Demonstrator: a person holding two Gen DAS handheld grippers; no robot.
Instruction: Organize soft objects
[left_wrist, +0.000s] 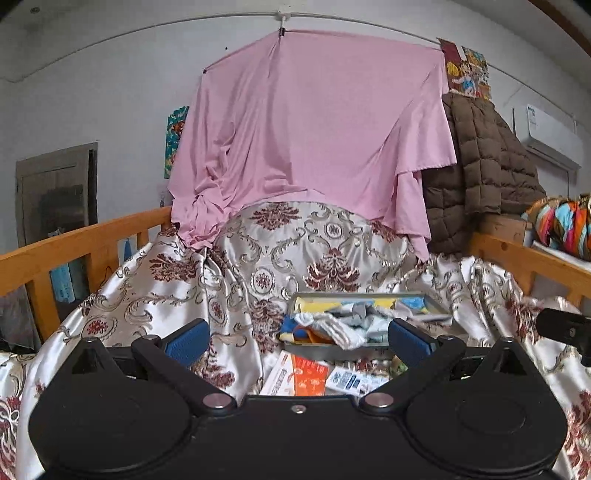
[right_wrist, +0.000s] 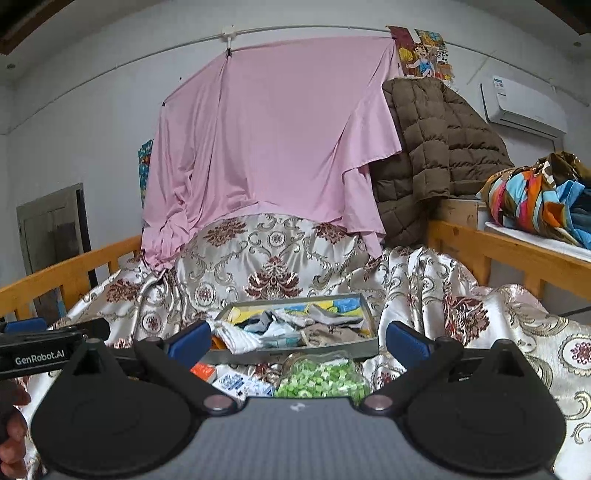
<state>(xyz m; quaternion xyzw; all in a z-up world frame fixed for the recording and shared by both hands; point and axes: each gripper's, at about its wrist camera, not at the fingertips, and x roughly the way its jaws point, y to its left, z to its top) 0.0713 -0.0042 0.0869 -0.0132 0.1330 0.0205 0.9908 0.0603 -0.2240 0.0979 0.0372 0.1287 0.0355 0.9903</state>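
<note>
Both grippers spread wide w/ nothing held: left gripper (left_wrist: 295, 341) and right gripper (right_wrist: 297, 341) hang just short of the grey tray (right_wrist: 364, 306). Tray sits on the patterned satin cover (right_wrist: 273, 258) of the bed, w/ socks and small cloths (right_wrist: 295, 325) heaped inside. Bag of green sweets (right_wrist: 319, 380) and small packets (left_wrist: 314, 376) lie just in front of the tray.

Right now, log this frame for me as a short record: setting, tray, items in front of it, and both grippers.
setting: bed with patterned cover, pink sheet hung behind
tray: grey, holds a heap of small cloths
in front of tray: green candy bag, packets
left hand-held gripper: open, empty
right hand-held gripper: open, empty
</note>
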